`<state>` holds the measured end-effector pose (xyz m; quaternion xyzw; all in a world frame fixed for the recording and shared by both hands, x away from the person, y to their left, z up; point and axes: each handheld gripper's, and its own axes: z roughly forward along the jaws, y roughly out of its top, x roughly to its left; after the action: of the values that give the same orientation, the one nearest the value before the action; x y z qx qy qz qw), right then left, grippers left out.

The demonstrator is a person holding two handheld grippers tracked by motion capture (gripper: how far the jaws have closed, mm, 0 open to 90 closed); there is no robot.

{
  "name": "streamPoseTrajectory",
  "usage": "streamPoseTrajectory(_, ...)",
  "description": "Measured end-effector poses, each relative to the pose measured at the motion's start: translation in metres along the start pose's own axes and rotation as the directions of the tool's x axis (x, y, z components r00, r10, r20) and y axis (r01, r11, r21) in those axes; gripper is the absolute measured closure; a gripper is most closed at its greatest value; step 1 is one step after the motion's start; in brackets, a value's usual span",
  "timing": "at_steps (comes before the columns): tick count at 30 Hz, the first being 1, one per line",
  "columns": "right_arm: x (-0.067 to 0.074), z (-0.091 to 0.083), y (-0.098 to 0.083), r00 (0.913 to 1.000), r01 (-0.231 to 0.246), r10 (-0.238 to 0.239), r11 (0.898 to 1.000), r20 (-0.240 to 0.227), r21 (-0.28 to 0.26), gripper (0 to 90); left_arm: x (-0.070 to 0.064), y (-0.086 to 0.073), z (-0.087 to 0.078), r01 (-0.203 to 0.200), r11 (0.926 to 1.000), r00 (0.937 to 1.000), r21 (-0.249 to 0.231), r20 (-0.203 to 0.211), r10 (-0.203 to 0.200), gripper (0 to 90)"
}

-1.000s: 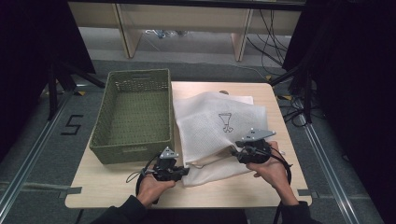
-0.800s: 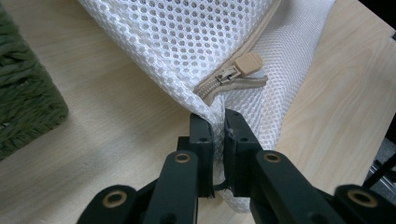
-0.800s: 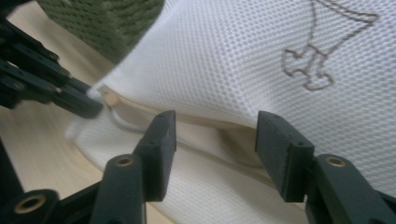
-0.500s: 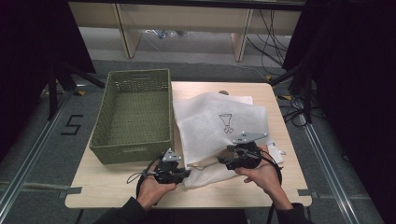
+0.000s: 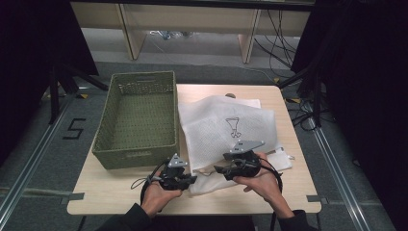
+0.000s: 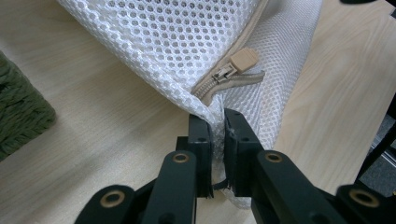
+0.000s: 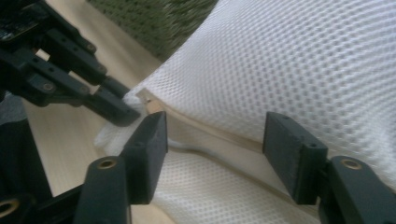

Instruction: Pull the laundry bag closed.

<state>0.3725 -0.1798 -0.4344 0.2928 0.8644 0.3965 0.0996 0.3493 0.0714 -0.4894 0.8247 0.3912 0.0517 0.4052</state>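
Your left claw (image 6: 217, 140) pinches the mesh laundry bag (image 5: 226, 127) at its near corner on the tabletop (image 5: 293, 192); the zipper pull (image 6: 236, 65) lies just beyond, while your right claw (image 7: 212, 140), closing but still apart, straddles the zipper edge.

Digit "5" (image 5: 73, 128) in black tape on grey floor (image 5: 38, 144), left of tabletop (image 5: 110, 192), readable in high view. Dark line drawing (image 5: 234, 126) printed on white mesh bag (image 5: 216, 120): funnel-like outline with small shape beneath, a sign, no letters legible. Raised marking (image 5: 138, 154) on near wall of green basket (image 5: 139, 144), too small to read. No brand or text legible on zipper pull (image 6: 243, 59) in left gripper view.
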Motion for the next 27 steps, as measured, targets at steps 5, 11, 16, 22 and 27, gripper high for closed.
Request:
streamPoseTrajectory(5, 0.007, 0.010, 0.002, 0.9990, 0.040, -0.039, 0.999, -0.022, 0.008, 54.6, -0.001, 0.000, 0.002, 0.008, 0.9999, 1.0000, -0.007, 0.002, -0.008, 81.4)
streamPoseTrajectory(11, 0.016, 0.023, 0.005, 0.9969, 0.053, -0.050, 0.998, -0.060, 0.039, 60.8, -0.001, 0.000, 0.002, -0.004, 1.0000, 0.9999, 0.001, -0.012, 0.004, 81.3)
streamPoseTrajectory(16, 0.022, 0.038, 0.007, 0.9946, 0.079, -0.075, 0.996, -0.072, 0.050, 65.2, -0.001, 0.000, 0.001, -0.009, 1.0000, 1.0000, 0.002, 0.000, 0.009, 81.3)
streamPoseTrajectory(22, 0.023, 0.047, 0.006, 0.9882, 0.124, -0.115, 0.989, -0.101, 0.084, 68.4, -0.003, 0.000, 0.002, 0.000, 1.0000, 1.0000, 0.005, -0.001, 0.000, 81.3)
streamPoseTrajectory(27, 0.020, 0.053, 0.003, 0.9816, 0.155, -0.144, 0.985, -0.126, 0.080, 69.1, -0.003, 0.001, 0.001, -0.041, 0.9991, 0.9991, 0.010, -0.011, 0.041, 81.7)
